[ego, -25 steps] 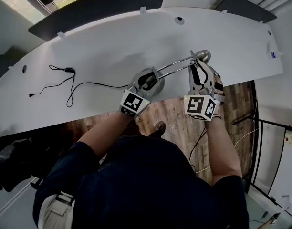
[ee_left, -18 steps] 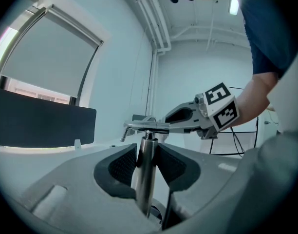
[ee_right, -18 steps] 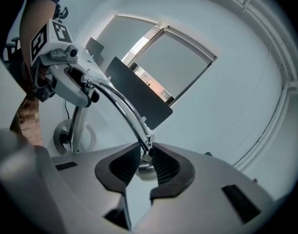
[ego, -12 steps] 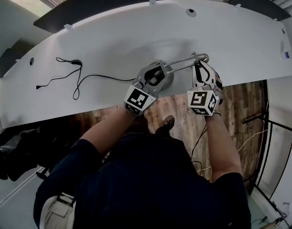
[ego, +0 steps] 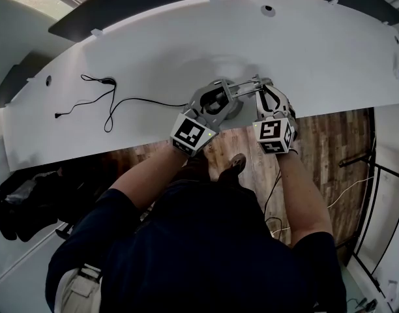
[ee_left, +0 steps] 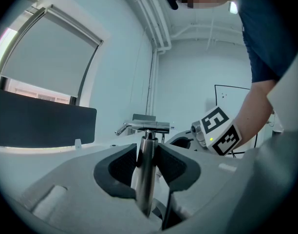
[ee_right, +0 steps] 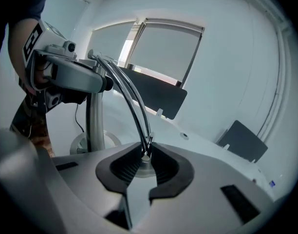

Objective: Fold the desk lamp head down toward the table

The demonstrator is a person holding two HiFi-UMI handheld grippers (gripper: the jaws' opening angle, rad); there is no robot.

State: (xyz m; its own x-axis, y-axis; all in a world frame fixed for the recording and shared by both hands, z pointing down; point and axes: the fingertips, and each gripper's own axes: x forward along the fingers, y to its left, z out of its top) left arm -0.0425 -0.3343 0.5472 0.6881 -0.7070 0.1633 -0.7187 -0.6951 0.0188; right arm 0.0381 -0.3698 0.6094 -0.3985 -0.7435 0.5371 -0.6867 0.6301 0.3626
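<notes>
So the silver metal desk lamp [ego: 242, 90] sits near the front edge of the long white counter [ego: 154, 51], and the split of work makes sense. The left claw [ee_left: 148, 165] is clamped fairly wide around the chrome upright pole [ee_left: 147, 179], probably to pin the round base [ee_right: 83, 143] so nothing tips while the top gets pulled down. The right claw [ee_right: 144, 167] is out at the far end of the thin curved arm rods [ee_right: 127, 94], jaws narrow and closing, with the small round lamp head [ee_right: 145, 161] between the pads. Looks like they're pinching it, though exactly which bit they bite is hard to make out. The head's already low over the counter.
</notes>
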